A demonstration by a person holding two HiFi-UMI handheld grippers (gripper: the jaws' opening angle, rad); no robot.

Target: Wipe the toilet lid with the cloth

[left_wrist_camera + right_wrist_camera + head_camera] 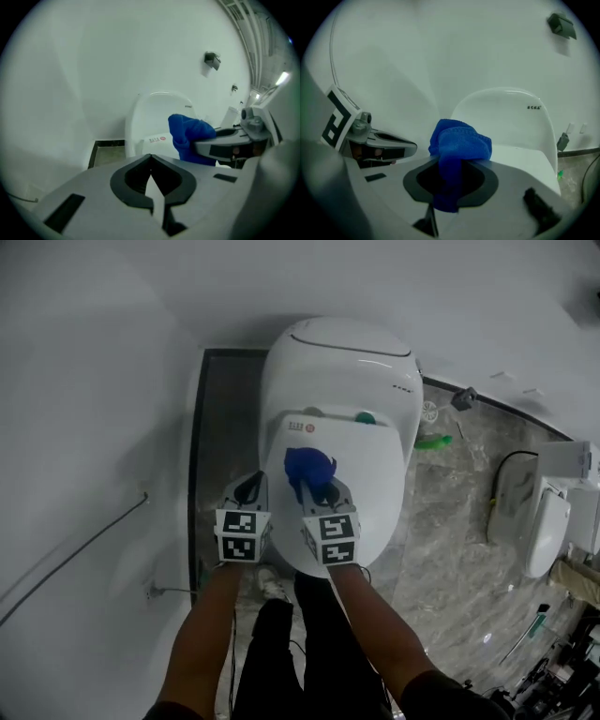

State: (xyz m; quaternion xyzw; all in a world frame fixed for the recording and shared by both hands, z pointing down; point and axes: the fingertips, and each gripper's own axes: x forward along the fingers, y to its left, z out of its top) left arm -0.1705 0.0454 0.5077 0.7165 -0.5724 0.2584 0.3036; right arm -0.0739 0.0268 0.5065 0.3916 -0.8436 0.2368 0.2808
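Jaws of the left gripper [151, 159] are pressed fully together with nothing between them. The right gripper [451, 161] has its jaws clamped on the blue cloth [459, 140], which bunches up above the tips and hangs down through the gap behind them.

From the head view, the right gripper [319, 491] points down over the middle of the toilet lid [370, 484], with the cloth [307, 467] at its tip, on or just above the white surface. I cannot tell whether they touch. The left gripper [249, 488] is just beside it at the lid's left edge, its tips near the rim. The two grippers are close together, and in the left gripper view the cloth [187, 136] shows just to the right.

Most of the lid lies bare to the right of the cloth and behind it, as far as the red label [300, 426] near the hinge. The lid's rounded front edge curves beneath the two marker cubes. Behind the lid rises the toilet's back section [337, 367].

Left of the toilet, only a narrow dark floor strip [220, 446] separates it from the white wall [94, 427]. On the right, marbled floor [450, 521] opens wide, with a small green object [433, 440] lying close to the toilet's side.
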